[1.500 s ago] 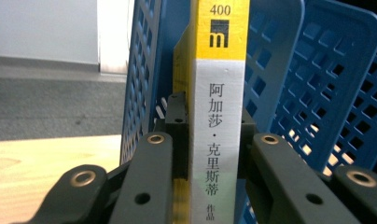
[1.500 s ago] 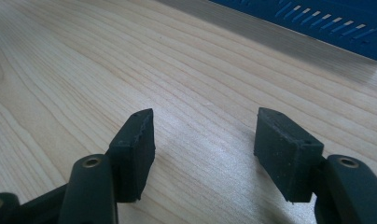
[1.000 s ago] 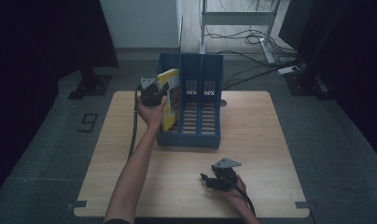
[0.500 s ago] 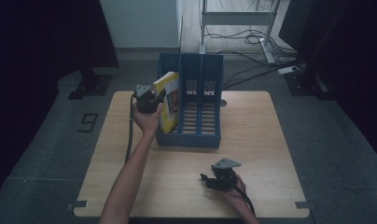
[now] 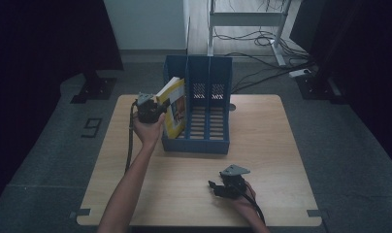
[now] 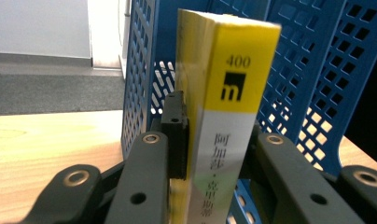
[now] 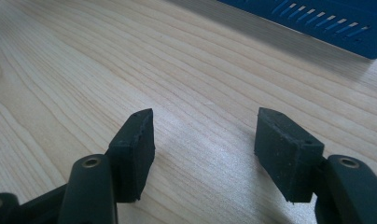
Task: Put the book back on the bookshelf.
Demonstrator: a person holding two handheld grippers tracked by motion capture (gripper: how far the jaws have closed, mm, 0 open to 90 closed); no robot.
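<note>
You're working in a dim room with a grey carpeted floor [image 5: 48, 160]. At the upper middle of the frame a pale wall [image 5: 145, 24] catches the light. To its right stands a white metal frame [image 5: 247, 19], with dark cables [image 5: 262, 73] trailing over the floor beneath it. The upper left and right edges fall into near darkness. Your wooden table [image 5: 262, 141] fills the centre.

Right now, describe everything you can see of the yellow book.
The yellow book is a thick paperback with a yellow cover and a white-and-yellow spine bearing "400", a black square logo and dark characters. It leans tilted at the left end of the blue file rack, its lower part in the leftmost slot. The left tongs clamp it across its thickness, spine toward their camera, though they have just eased open slightly.
</note>
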